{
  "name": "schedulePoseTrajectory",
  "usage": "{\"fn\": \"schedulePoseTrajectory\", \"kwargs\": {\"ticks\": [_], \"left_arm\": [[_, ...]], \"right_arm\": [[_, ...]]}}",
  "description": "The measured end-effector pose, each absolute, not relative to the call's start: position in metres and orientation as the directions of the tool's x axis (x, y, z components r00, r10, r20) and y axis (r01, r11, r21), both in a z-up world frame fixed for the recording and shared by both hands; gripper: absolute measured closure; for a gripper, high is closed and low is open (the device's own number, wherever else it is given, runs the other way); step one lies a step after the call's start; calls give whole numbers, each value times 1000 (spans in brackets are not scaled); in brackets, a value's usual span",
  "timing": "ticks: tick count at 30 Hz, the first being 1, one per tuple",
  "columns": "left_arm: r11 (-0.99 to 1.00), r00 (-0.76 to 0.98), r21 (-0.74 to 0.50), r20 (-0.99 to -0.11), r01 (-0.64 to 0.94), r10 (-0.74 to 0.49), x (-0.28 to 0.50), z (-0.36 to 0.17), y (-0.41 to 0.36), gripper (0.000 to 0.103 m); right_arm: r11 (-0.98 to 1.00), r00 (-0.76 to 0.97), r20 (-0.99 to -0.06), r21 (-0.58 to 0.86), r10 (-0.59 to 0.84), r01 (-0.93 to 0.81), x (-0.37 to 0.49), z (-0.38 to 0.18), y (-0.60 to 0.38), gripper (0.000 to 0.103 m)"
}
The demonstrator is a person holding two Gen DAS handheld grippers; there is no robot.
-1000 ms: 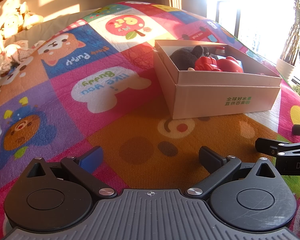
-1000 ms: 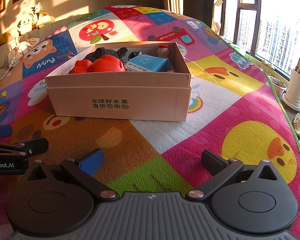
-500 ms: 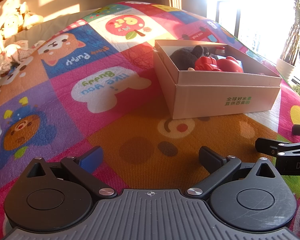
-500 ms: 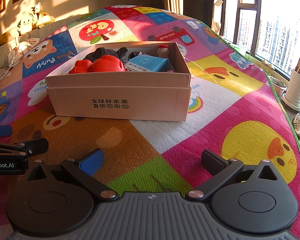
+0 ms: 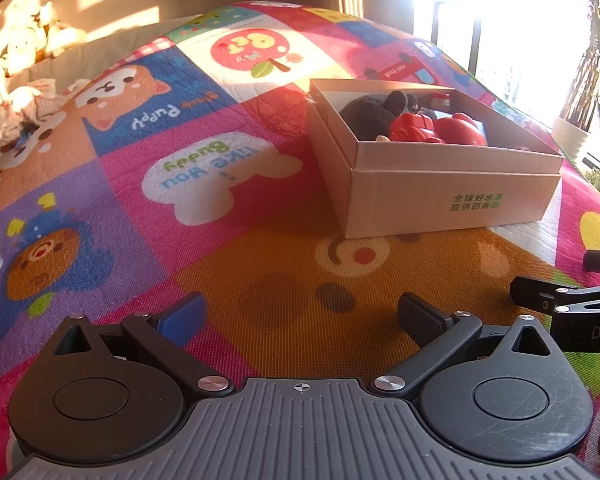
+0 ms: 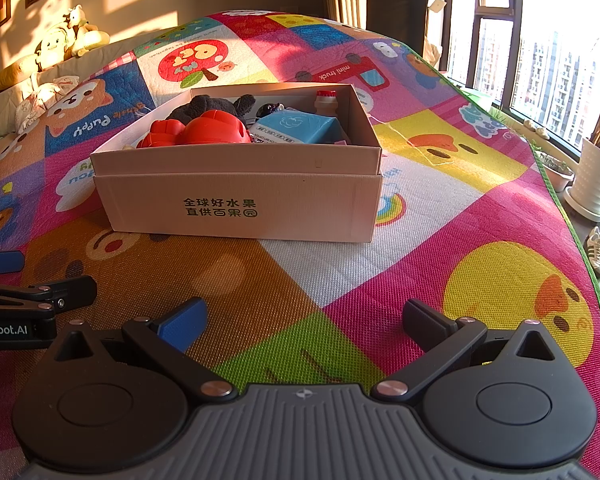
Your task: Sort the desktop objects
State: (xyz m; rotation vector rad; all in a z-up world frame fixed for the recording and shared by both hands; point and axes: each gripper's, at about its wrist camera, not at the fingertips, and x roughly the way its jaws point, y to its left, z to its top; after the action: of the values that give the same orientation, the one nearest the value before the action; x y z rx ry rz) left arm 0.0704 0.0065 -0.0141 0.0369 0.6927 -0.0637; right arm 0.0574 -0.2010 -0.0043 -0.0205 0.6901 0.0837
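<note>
Beige cardboard box (image 6: 236,196) of sorted toys sits mid-mat.
Left gripper (image 5: 300,312) and right gripper (image 6: 304,316), jaws wide and empty, face it; right nearer.

A home living room or playroom. A colourful cartoon play mat (image 6: 440,216) covers the floor; beyond it stuffed toys (image 6: 66,38) sit on a sofa, and beside it stands a potted plant (image 6: 596,176) by tall windows (image 6: 548,68).

A colourful cartoon play mat (image 6: 440,272) covers the surface; a cardboard box (image 6: 240,200) sits directly on it.
</note>
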Motion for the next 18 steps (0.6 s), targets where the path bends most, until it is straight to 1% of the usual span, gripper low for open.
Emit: {"fn": "schedulePoseTrajectory", "kwargs": {"ticks": [7,11,18], "left_arm": [[997,743,6,-667,79,-55,70,-11,8,0],[996,748,-3,-660,95,-73,67,-12,9,0],[996,755,-5,-652,90,-71,65,-11,10,0]], "right_arm": [[996,768,-636,9,70,-84,57,-4,-202,0],[996,768,-636,9,70,-84,57,-4,-202,0],[996,768,-636,9,70,-84,57,-5,-201,0]]}}
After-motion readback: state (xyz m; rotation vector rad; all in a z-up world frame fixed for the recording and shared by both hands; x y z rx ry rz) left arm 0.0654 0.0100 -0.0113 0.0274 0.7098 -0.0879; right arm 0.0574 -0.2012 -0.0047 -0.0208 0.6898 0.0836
